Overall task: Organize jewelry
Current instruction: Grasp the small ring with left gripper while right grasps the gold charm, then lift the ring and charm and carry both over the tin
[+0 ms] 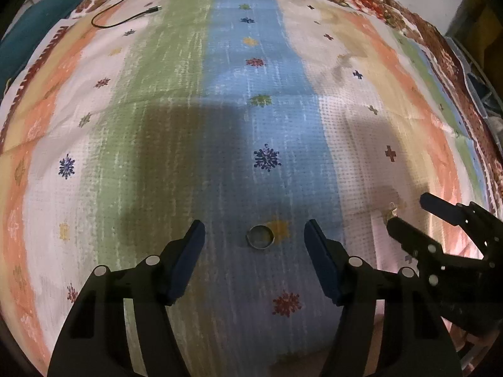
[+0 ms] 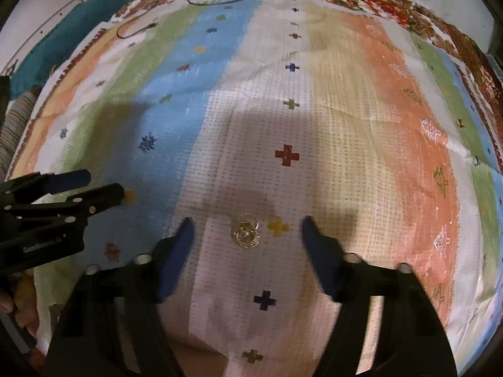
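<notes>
Between the left fingers: the left gripper (image 1: pixel 254 238) stood wide, holding nothing, its two blue-padded fingers (image 1: pixel 185 260) spread to either side of a plain metal ring (image 1: pixel 260 236).
Ring, left side: it lay flat on the blue stripe of the bedspread (image 1: pixel 176 100), just ahead of the fingertips and centred in the gap, touching neither pad, its rim at the edge of a printed yellow star.
Between the right fingers: the right gripper (image 2: pixel 245 229) was wide as well and empty; the fingers (image 2: pixel 317 257) flanked a small gold earring (image 2: pixel 245 234).
Earring, right side: it lay on the white stripe, centred between the tips and slightly ahead of them, just left of a yellow cross. Its longer line seemed to run away from the camera, along the fingers and not across them; the fine detail was too blurred to be sure.
Nearer gripper: each piece sat squarely before its own gripper, so neither needed to cross over. From the left camera the right gripper (image 1: pixel 405 216) showed at the far right, with the earring (image 1: pixel 390 210) at its tips.
Coming move, as a judgement: a short push forward and down, then a close, would likely catch either piece; the ring, lying flat, offers little height to pinch.
Farther out: a black cable (image 1: pixel 125 20) lay near the far edge of the bed, well apart from both pieces.
</notes>
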A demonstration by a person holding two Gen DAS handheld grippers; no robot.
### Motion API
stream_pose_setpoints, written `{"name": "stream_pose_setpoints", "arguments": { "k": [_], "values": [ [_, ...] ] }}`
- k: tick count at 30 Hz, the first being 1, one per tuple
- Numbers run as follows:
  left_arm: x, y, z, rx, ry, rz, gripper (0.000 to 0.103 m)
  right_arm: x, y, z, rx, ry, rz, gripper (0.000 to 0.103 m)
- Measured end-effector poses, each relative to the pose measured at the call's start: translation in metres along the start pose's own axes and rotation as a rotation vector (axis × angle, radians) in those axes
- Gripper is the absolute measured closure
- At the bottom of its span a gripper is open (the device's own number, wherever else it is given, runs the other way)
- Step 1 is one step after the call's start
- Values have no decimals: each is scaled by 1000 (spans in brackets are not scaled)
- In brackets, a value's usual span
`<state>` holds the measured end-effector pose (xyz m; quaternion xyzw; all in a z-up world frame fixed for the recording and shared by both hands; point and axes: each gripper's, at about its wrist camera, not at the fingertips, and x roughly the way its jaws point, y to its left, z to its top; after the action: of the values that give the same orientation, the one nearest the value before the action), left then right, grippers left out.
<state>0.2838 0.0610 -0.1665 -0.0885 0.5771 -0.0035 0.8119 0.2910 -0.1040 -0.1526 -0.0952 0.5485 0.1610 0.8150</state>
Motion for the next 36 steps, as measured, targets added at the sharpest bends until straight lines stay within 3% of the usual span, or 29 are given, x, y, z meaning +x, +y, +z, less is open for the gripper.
{"name": "stream_pose_setpoints", "arguments": {
  "k": [4,8,13,16,22,36],
  "values": [
    [6,0,0,3,14,-6,47,7,-2,0,1,17,4,45],
    [10,-1,1,16,21,-3,56,12,-3,0,5,24,-3,54],
    [15,-6,-1,61,24,27,57,14,-4,0,5,28,-23,68],
    [16,-7,0,72,20,58,69,13,-7,0,17,29,-20,86],
    [16,-3,0,54,16,64,84,12,-9,0,27,33,-6,86],
    [-12,0,-15,52,-10,23,84,-16,-5,-2,16,-19,-1,86]
  ]
}}
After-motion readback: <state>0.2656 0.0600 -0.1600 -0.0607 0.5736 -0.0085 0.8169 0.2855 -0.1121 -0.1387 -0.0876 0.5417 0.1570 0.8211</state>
